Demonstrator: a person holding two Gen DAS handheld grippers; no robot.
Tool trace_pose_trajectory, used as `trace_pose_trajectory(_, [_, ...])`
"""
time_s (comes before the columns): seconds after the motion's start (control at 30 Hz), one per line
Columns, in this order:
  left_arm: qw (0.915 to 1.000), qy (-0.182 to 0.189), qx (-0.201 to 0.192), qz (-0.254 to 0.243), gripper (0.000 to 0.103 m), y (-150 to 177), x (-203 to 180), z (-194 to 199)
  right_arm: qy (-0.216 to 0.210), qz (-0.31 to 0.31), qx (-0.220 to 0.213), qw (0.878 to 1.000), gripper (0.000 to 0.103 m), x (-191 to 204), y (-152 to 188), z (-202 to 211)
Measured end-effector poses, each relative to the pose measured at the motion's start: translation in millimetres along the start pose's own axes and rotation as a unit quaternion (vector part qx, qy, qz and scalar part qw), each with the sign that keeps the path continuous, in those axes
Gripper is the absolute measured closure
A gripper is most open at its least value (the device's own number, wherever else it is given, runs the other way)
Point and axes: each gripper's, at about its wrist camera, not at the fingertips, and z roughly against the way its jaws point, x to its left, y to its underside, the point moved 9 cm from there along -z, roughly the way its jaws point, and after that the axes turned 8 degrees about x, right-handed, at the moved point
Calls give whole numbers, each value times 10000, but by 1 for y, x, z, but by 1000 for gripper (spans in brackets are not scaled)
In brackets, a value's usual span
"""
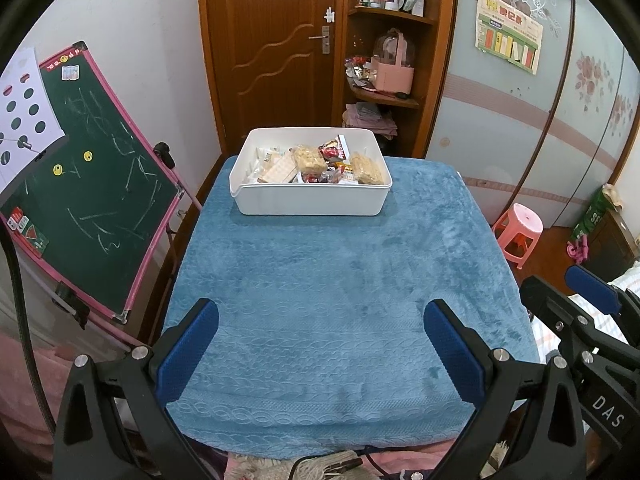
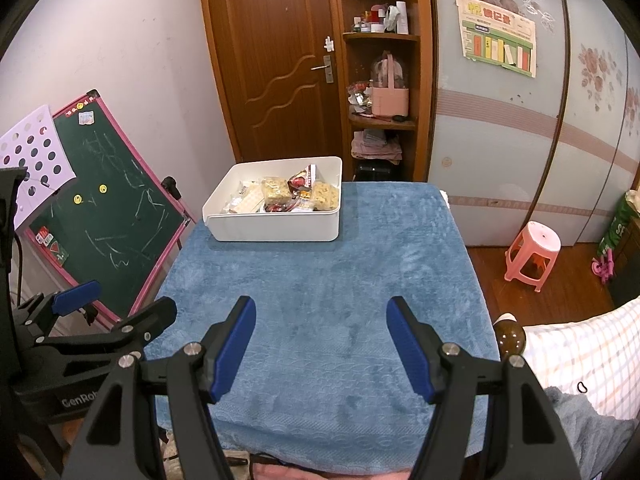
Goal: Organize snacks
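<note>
I see the white rectangular plastic bin (image 1: pixel 310 196) at twelve o'clock on the tabletop under a blue plush cloth (image 1: pixel 340 300), with the wrapped snacks (image 1: pixel 320 164) already inside. Both my left gripper (image 1: pixel 320 356) and right gripper (image 2: pixel 322 346) have fingers wide and empty. I judge sorting is nearly finished; next I only check. A green chalkboard (image 1: pixel 92 176) stands at nine o'clock.

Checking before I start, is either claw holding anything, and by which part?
Nothing is held. The left claw and right claw are both open over the blue cloth; the snacks lie in the white bin.
</note>
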Motion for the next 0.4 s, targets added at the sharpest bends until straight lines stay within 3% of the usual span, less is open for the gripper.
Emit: trace_pose_trajectory(0.4, [10000,-13,45,-35,1,2,7,-3,14,-39,41,10000,34,1,3,-2])
